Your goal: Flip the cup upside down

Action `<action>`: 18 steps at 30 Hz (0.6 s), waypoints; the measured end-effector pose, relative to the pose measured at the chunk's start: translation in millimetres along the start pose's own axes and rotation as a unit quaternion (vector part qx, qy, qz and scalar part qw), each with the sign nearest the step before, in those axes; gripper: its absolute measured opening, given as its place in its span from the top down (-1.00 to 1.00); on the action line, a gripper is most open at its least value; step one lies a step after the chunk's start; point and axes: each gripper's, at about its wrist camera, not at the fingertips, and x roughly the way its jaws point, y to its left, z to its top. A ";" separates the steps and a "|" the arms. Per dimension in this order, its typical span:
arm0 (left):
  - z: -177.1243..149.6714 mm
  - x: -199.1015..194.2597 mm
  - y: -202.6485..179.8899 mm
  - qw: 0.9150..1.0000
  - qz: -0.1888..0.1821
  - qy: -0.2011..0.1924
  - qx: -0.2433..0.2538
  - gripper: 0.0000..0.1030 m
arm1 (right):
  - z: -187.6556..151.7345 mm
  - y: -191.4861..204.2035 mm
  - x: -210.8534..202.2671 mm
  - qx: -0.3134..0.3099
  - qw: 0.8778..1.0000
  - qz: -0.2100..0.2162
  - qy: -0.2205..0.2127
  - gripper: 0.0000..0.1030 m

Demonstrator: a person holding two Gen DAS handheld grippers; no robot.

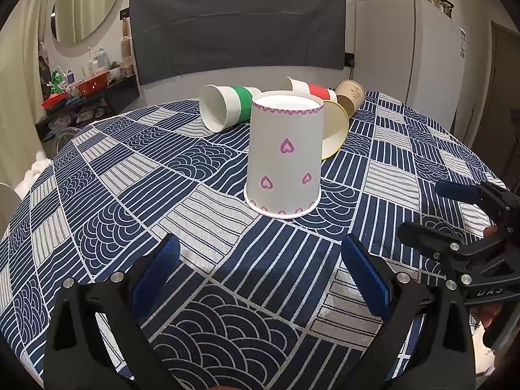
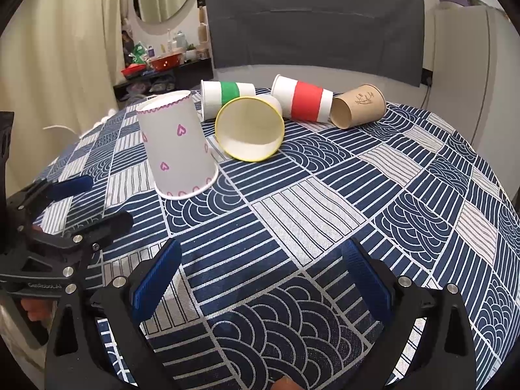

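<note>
**Inspector A:** Item one, the task's thing. The heart-patterned cup (image 1: 284,154) stands on the bench (image 1: 136,175) with its wide rim down and its closed base up. On that showing I judge the flip finished, which would explain why nothing is gripping it.

**Inspector B:** Agreed. Tool state?

**Inspector A:** Left gripper (image 1: 265,279): jaws apart, nothing between them, sitting near the cup on the camera side and aimed straight at it. Right gripper (image 2: 260,279): jaws likewise apart and empty, off to the cup's right and clear of it. Neither touches the cup.

**Inspector B:** Reason for that posture?

**Inspector A:** My reading only: both tools are standing off from a cup already set down.

**Inspector B:** Count of cups, taking the heart cup as reference.

**Inspector A:** Five in all. One inverted, as noted. Four lying on their sides beyond it: the yellow-rimmed cup (image 2: 250,128) just behind and to its right, mouth toward the cameras; the green-banded cup (image 2: 226,97) behind it; the red-banded cup (image 2: 304,100) further right; the brown cup (image 2: 357,105) furthest right. The four lie close together; contact between them I cannot confirm.

**Inspector B:** Grippers?

**Inspector A:** Two. One patterned cloth (image 2: 325,201) over the bench.
</note>
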 end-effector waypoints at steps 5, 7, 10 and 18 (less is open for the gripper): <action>0.5 1.0 -0.2 1.000 -0.001 0.003 0.000 -0.89 | -0.1 0.0 -0.3 0.003 1.000 -0.001 0.000 -0.84; 0.3 0.5 0.1 1.000 0.000 0.001 0.000 -0.89 | -0.2 0.1 -0.3 0.003 1.000 -0.001 -0.001 -0.84; -0.1 -0.8 -1.2 1.000 0.006 -0.004 0.002 -0.89 | -0.4 0.2 -0.6 0.003 1.000 -0.003 -0.002 -0.84; -0.4 -0.8 -0.8 1.000 0.001 -0.003 0.003 -0.89 | -0.4 0.7 -1.4 0.002 1.000 -0.006 -0.004 -0.84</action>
